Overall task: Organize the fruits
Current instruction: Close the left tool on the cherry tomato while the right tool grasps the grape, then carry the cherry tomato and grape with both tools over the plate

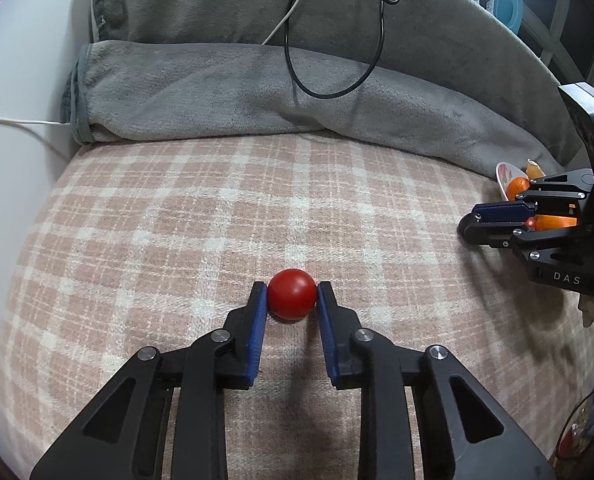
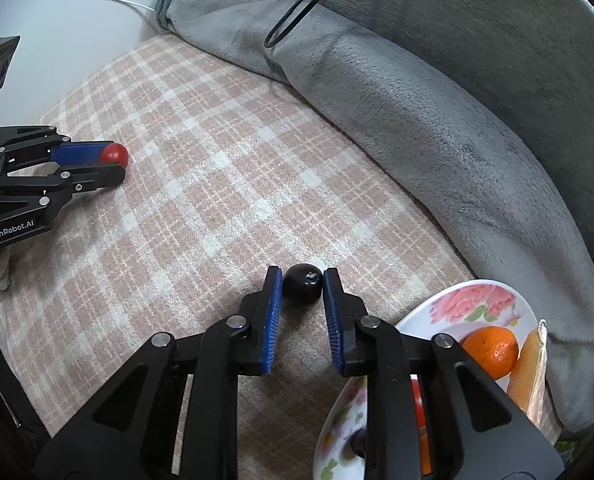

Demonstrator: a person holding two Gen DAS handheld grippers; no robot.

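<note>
A small red tomato (image 1: pixel 291 294) rests on the pink checked cloth (image 1: pixel 201 216), and my left gripper (image 1: pixel 291 286) is shut on it, blue pads pressing both sides. In the right wrist view the same left gripper (image 2: pixel 115 164) appears at the far left with the red tomato (image 2: pixel 114 154) at its tips. My right gripper (image 2: pixel 302 276) is shut on a small dark round fruit (image 2: pixel 302 290) lying on the cloth. A flowered white plate (image 2: pixel 449 304) at the lower right holds an orange (image 2: pixel 491 350) and a yellowish wrapped item (image 2: pixel 531 372). The right gripper (image 1: pixel 473 226) shows at the right edge of the left wrist view.
A thick grey blanket (image 1: pixel 233 92) is bunched along the far side of the cloth, with a black cable (image 1: pixel 337 60) and a white cable (image 1: pixel 289 12) lying over it. A white surface (image 1: pixel 21 60) lies to the left. The plate (image 1: pixel 503 176) sits at the blanket's foot.
</note>
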